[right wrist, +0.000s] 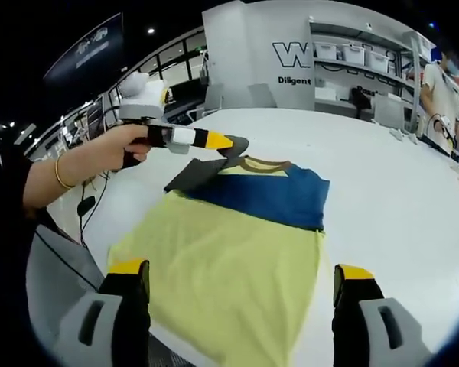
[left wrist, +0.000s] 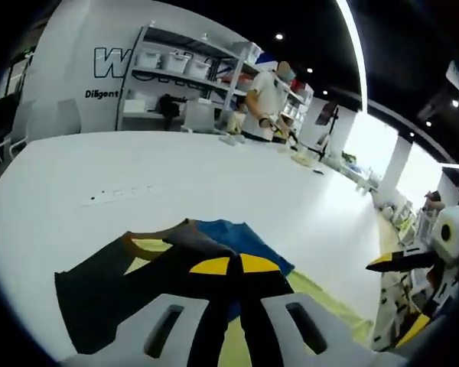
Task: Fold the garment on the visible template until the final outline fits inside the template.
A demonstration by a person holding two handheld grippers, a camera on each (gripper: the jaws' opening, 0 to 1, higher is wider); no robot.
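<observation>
The garment lies spread on the white table. It has a yellow-green body, a blue chest band, a brown collar and dark grey sleeves. My left gripper, held in a person's hand, is shut on the dark sleeve beside the collar and lifts it slightly. In the left gripper view its yellow-tipped jaws press together on dark cloth. My right gripper stands open, jaws wide apart over the near hem, and also appears at the right edge. I cannot make out a separate template.
A power strip lies on the table beyond the garment. Shelves with bins line the back wall, and a person works at the table's far end. A cable hangs off the left table edge.
</observation>
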